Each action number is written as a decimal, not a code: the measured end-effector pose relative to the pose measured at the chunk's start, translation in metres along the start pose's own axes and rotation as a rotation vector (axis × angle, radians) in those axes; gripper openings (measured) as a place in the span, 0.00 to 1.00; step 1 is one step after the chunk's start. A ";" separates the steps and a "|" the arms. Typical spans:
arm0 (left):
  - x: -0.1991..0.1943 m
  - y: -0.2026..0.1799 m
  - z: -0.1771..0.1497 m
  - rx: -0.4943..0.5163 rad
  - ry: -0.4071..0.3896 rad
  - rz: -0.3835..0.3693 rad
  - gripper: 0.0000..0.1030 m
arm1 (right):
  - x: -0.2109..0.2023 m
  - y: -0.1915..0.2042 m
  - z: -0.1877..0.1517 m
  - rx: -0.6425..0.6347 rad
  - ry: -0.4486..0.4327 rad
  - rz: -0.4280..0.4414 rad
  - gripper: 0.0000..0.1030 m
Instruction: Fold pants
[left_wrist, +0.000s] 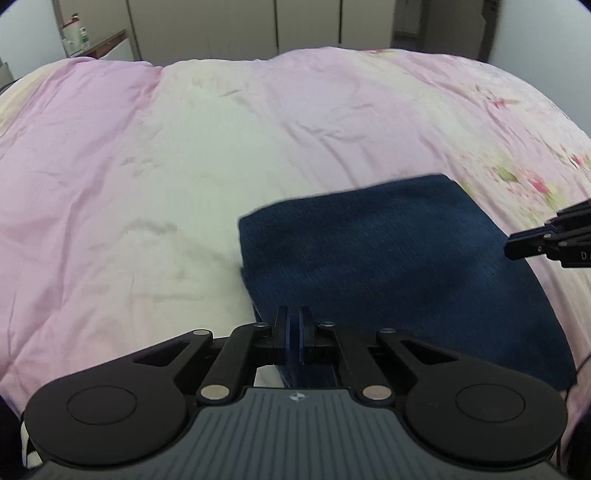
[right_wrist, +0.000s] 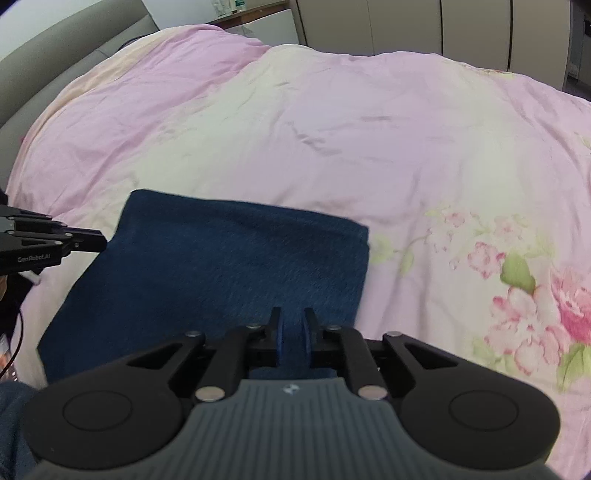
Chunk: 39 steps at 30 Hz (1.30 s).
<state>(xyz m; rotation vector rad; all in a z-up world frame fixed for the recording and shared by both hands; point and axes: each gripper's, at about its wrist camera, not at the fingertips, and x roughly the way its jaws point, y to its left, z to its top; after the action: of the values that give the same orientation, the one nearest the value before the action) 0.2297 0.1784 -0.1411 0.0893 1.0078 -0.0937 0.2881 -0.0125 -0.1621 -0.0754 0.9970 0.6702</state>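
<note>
Pants (left_wrist: 399, 266), dark blue denim, lie folded into a compact rectangular stack on the bed cover (left_wrist: 147, 155), near its front edge and close to the person holding the tools. In the left wrist view the stack spreads from the fingertips toward the right, its far edge straight and its left side showing layered edges of cloth. The left gripper (left_wrist: 294, 332) has its two blue-padded fingers drawn together at the near left corner of the stack, and dark blue fabric sits in the narrow slit between them, so it is clenched on the pants there. In the right wrist view the right gripper (right_wrist: 291, 336) stands at the near right part of the stack, its fingers almost together with a strip of blue denim pinched between the pads, so it too is grasping the pants. Each tool appears in the other's camera as a black linkage coming in from the side at the edge of the denim. The bed cover is pink with a pale cream band across the middle, creased in places, and carries a pink and green flower print (right_wrist: 524, 295) on the right side. Beyond the bed stand pale cabinet doors (left_wrist: 240, 29) and a low shelf holding a few bottles (left_wrist: 79, 35).
</note>
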 end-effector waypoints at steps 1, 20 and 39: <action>-0.007 -0.006 -0.007 0.019 0.011 -0.013 0.04 | -0.008 0.005 -0.009 -0.002 0.003 0.007 0.07; -0.015 -0.041 -0.033 0.115 0.158 0.078 0.08 | -0.029 0.055 -0.107 -0.092 0.061 -0.098 0.07; -0.285 -0.110 -0.079 -0.149 -0.481 0.252 0.65 | -0.269 0.138 -0.127 -0.129 -0.453 -0.040 0.91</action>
<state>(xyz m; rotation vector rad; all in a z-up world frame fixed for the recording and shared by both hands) -0.0012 0.0887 0.0550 0.0531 0.5145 0.1839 0.0196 -0.0783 0.0137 -0.0529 0.5152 0.6769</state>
